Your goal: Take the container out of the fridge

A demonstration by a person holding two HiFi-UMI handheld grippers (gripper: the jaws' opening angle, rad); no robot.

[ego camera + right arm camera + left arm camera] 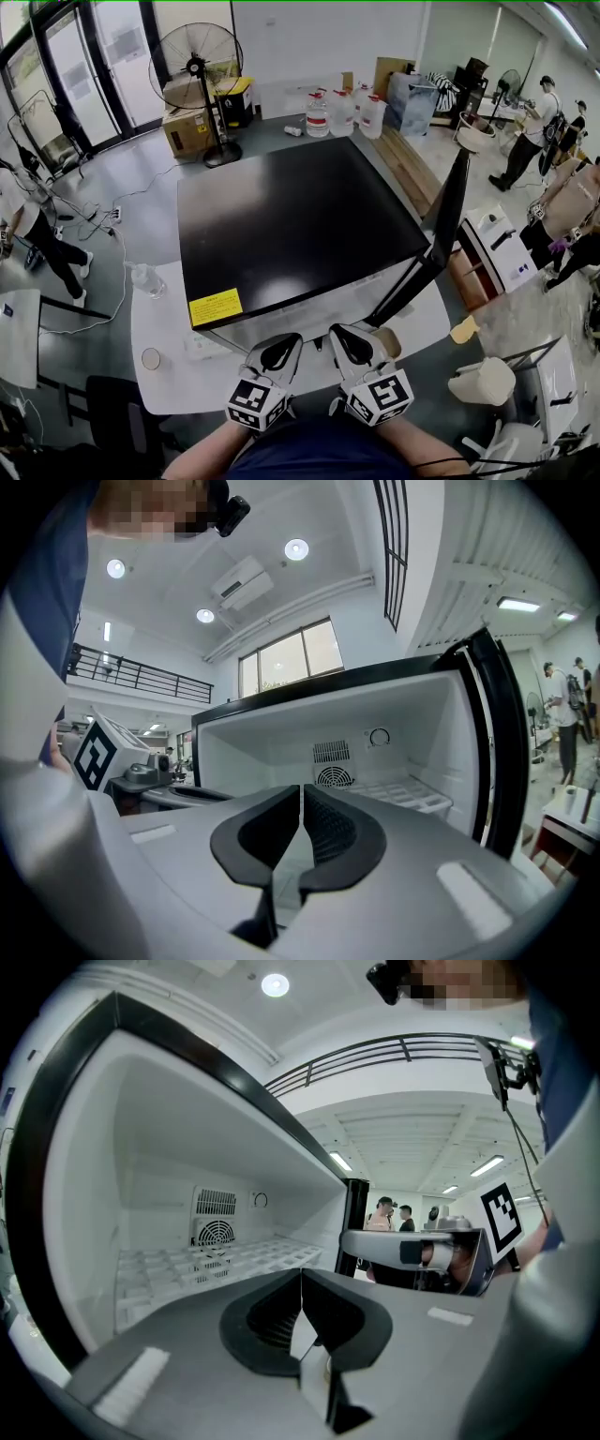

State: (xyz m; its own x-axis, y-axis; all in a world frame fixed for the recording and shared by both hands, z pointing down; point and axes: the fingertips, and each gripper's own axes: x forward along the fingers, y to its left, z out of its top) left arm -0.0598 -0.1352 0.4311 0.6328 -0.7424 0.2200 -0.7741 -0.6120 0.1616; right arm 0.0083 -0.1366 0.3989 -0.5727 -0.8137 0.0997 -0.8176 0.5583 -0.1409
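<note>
Closest to me, the left gripper (279, 352) and right gripper (348, 343) sit side by side before the fridge (300, 225). Each has its jaws pressed together, pinching nothing. Black-topped, the fridge stands on a white desk (161, 380) with its door (441, 234) swung open rightward. Inside are a white wire shelf (187, 1265) and a round fan grille (215, 1232). I cannot tell where the container is.
</note>
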